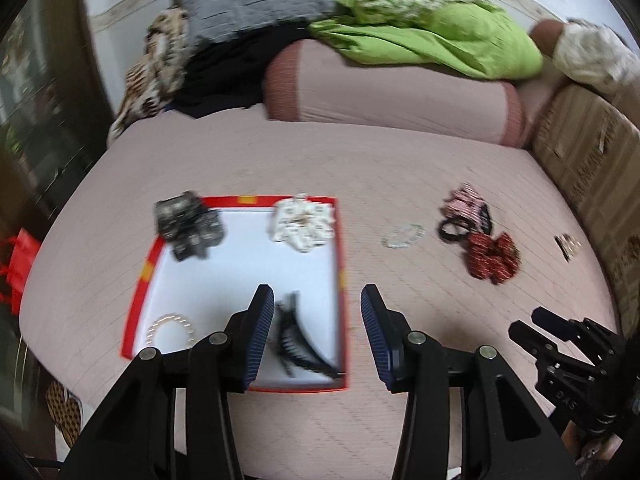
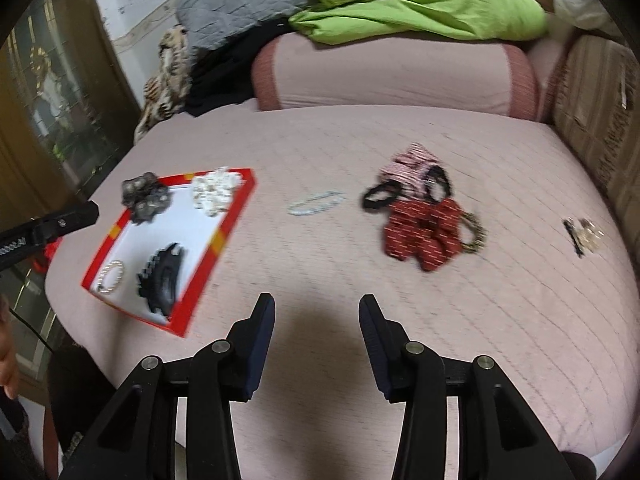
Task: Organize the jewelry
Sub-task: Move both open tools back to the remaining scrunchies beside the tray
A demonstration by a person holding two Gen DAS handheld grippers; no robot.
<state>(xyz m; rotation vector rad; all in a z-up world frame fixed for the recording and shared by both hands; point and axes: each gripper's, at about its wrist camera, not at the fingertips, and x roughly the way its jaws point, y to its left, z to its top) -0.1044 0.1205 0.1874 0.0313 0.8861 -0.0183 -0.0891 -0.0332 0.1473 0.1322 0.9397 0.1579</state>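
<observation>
Looking down over a pink quilted bed (image 1: 280, 152) from both wrists, with jaws apart and nothing between them on the left gripper (image 1: 318, 304) and on the right gripper (image 2: 317, 312) alike

Hanging above the near right corner of a red-rimmed tray (image 1: 138, 276) in the left view: black claw clip (image 1: 298, 340) lying just ahead of the left finger, pearl bracelet (image 1: 170, 326) at the tray's near left, dark grey scrunchie (image 1: 188, 224) draped over the far left rim, white scrunchie (image 1: 302, 220) at the far right corner

Seen only from the left wrist: red bag (image 1: 16, 268) off the bed's left edge, and the right gripper's black body low at the right border

Shown more fully from the right wrist, over bare quilt well right of the tray: loose pale bracelet (image 2: 316, 202) lying between tray and a heap of hair ties, red patterned scrunchie (image 2: 424, 236) touching a black hair tie (image 2: 380, 196) and a pink striped scrunchie (image 2: 408, 168), small gold hair clip (image 2: 584, 234) apart at far right

Caught only there: a thin gold-and-dark band (image 2: 476, 232) peeking from behind the red scrunchie, glass-panelled door at left, the left gripper's tip near the tray's far left corner

Blurred in both views, so finer detail of the jewelry not readable
</observation>
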